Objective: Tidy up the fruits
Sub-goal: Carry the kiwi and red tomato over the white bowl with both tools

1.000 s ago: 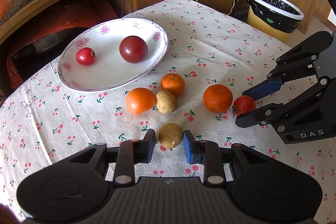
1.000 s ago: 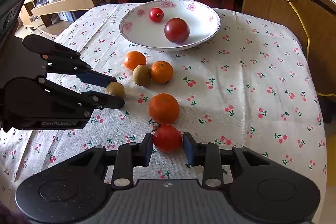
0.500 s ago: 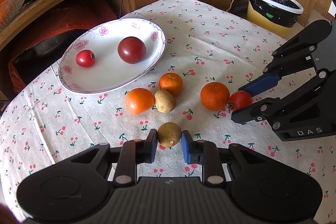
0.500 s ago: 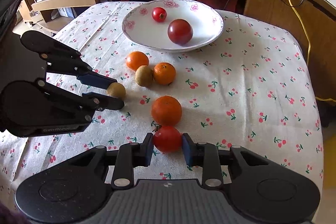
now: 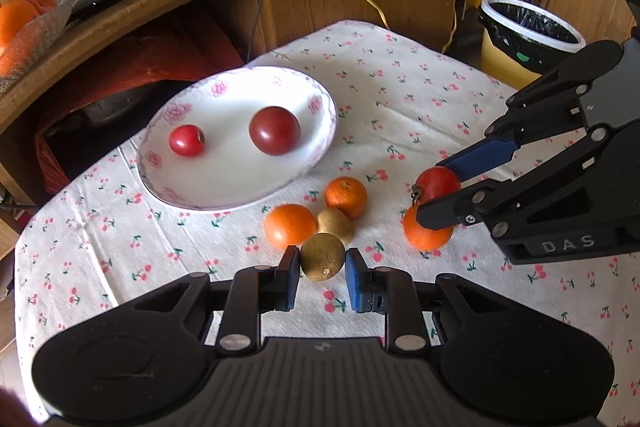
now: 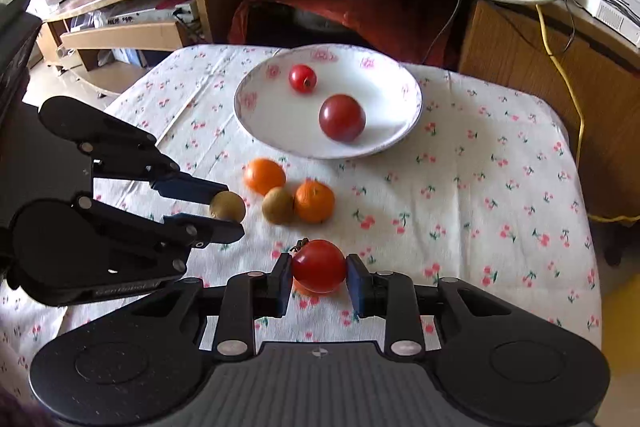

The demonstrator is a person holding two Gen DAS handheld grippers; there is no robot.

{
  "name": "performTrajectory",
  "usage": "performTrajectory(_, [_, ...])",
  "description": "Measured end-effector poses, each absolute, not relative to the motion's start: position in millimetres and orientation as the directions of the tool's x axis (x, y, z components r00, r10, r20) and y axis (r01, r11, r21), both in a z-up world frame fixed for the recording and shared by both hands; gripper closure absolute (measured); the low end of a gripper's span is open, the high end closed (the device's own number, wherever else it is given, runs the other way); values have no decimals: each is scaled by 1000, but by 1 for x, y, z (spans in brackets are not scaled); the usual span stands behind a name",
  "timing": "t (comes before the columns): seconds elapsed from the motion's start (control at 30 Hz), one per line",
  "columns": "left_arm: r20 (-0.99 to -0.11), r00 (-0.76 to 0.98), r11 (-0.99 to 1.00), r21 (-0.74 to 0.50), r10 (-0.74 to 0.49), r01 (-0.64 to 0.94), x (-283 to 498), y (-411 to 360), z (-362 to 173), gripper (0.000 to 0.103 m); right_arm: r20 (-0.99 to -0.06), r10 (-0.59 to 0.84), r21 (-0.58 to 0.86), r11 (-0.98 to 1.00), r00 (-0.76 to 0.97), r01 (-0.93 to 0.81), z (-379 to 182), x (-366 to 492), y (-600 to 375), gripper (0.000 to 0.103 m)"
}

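1. With both tools loaded, I read the step as carrying two fruits to the plate (image 5: 320,131): my left gripper (image 5: 322,269) is clamped on the brown fruit (image 5: 322,257), my right gripper (image 6: 318,277) is clamped on the red tomato (image 6: 319,265).
2. Both fruits hang nearer to me than the plate, above the cherry-print cloth (image 5: 420,99); the brown one is toward its left side, the tomato toward its right.
3. To do this well, I would lift straight before swinging toward the plate, since two oranges (image 5: 290,225) and another brown fruit (image 5: 336,225) sit between me and it.
4. I would lower each fruit onto bare white, away from the two tomatoes (image 5: 274,130) already in the plate, and let go low so nothing rolls.
5. I judge the brown fruit slightly oval, long axis roughly upright, its small end-mark facing me and downward.
6. The tomato's dried stem (image 6: 299,246) points up and to the left; its wider axis runs across, pad to pad.
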State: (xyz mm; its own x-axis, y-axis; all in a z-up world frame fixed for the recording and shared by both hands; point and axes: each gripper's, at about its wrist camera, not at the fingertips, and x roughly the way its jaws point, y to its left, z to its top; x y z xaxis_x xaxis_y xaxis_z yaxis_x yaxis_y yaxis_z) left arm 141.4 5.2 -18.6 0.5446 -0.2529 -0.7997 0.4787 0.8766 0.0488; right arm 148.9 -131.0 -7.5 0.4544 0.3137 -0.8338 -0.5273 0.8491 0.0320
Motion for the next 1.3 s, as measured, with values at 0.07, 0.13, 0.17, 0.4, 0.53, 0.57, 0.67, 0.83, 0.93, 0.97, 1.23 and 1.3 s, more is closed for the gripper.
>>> performTrajectory(0.07, [-796,551,880,49,-251,472,143,7,-17,70,-831,313,31,851,459,-524,-6,151,-129,79])
performTrajectory(0.13, [-792,558,883,52,-248,466,145,8,-15,70,-828,316,32,852,463,-523,-5,153,-127,79])
performTrajectory(0.17, [-790,563,885,56,-245,463,145,9,-14,70,-827,317,33,852,465,-523,-5,154,-125,79])
performTrajectory(0.4, [-775,583,894,56,-242,445,153,11,-8,70,-815,327,38,854,478,-519,-2,160,-119,79])
performTrajectory(0.53, [-770,592,899,54,-239,434,159,12,-5,70,-806,333,44,858,490,-511,1,166,-118,79])
performTrajectory(0.57, [-768,594,900,55,-239,433,160,12,-4,70,-803,335,46,859,493,-509,2,168,-117,79])
performTrajectory(0.67, [-765,599,903,56,-236,427,163,14,-4,70,-793,348,55,858,500,-510,5,171,-114,79])
performTrajectory(0.83, [-764,605,910,58,-225,411,165,17,-3,70,-788,355,61,858,502,-511,4,175,-110,79])
performTrajectory(0.93, [-761,609,913,57,-222,403,167,18,-2,70,-787,353,59,859,505,-509,4,176,-109,79])
performTrajectory(0.97, [-759,613,915,58,-219,400,168,18,-1,70,-786,354,60,860,507,-506,4,176,-109,79])
performTrajectory(1.23, [-752,628,922,69,-203,381,175,22,0,70,-771,357,65,868,528,-491,6,182,-107,78])
performTrajectory(1.3, [-751,631,924,73,-197,376,177,22,0,70,-768,358,65,869,532,-491,5,184,-106,78])
